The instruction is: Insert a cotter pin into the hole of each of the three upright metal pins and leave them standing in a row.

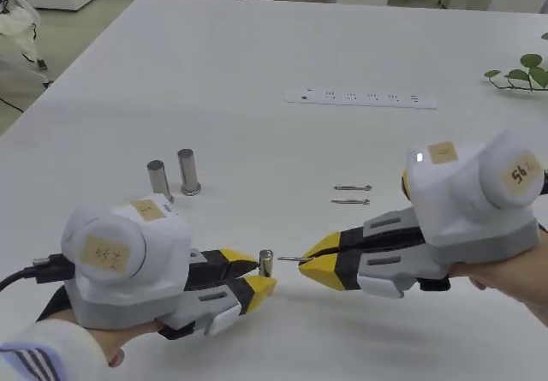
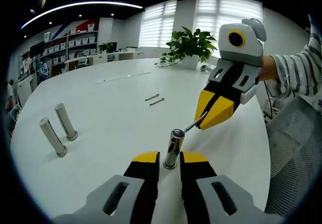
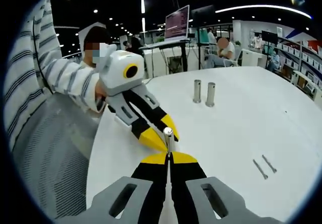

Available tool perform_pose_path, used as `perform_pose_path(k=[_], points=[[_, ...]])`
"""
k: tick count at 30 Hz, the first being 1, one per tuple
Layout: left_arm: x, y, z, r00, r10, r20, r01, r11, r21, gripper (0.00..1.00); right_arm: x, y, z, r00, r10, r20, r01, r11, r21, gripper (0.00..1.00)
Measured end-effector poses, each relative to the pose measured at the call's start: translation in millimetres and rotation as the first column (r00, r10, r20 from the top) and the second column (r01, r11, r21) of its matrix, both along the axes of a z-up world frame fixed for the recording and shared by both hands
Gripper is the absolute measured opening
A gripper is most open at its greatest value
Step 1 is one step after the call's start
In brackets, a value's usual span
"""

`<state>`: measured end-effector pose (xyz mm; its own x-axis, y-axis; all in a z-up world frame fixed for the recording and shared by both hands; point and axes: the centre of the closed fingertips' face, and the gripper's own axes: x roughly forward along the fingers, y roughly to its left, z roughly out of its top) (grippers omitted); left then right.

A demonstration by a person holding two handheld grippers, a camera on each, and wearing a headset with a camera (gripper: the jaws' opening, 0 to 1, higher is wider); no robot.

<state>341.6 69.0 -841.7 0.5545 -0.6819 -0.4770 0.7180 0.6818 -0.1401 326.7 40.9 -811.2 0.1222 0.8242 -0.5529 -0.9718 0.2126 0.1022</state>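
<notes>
My left gripper [image 1: 259, 275] [image 2: 170, 158] is shut on the base of an upright metal pin [image 1: 266, 263] [image 2: 174, 147], which stands on the white table. From the right, my right gripper [image 1: 310, 262] [image 3: 168, 156] is shut on a thin cotter pin [image 1: 291, 259] [image 2: 194, 124] [image 3: 168, 144]. The cotter pin's tip sits at the top of the held metal pin [image 3: 167, 132]. Two more metal pins [image 1: 157, 178] [image 1: 187, 171] stand side by side at the back left. The left gripper view also takes in the right gripper [image 2: 214, 112].
Two spare cotter pins [image 1: 352, 187] [image 1: 350, 201] lie behind the right gripper. A white power strip [image 1: 360, 98] lies farther back, and a plant [image 1: 522, 71] is at the right edge. Bare table [image 1: 257, 73] surrounds the work.
</notes>
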Motion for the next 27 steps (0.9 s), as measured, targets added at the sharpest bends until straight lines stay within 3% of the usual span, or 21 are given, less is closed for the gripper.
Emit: perform_pose_path(k=[6, 20, 27], points=[[-2.9, -1.5, -3.1, 1.000, -0.023, -0.002, 0.023, 1.000, 0.013, 0.08, 1.9, 3.6, -0.4, 1.000, -0.005, 0.011, 0.005, 1.000, 0.007, 0.02], [-4.1, -1.2, -4.4, 0.999, -0.041, 0.021, 0.040, 0.999, 0.037, 0.08, 0.5, 7.3, -3.8, 1.000, -0.005, 0.011, 0.004, 1.000, 0.017, 0.02], [-4.3, -1.7, -4.4, 0.999, -0.043, 0.020, 0.042, 0.998, 0.039, 0.07, 1.5, 9.2, -10.3, 0.999, 0.026, 0.038, -0.026, 1.000, -0.017, 0.02]])
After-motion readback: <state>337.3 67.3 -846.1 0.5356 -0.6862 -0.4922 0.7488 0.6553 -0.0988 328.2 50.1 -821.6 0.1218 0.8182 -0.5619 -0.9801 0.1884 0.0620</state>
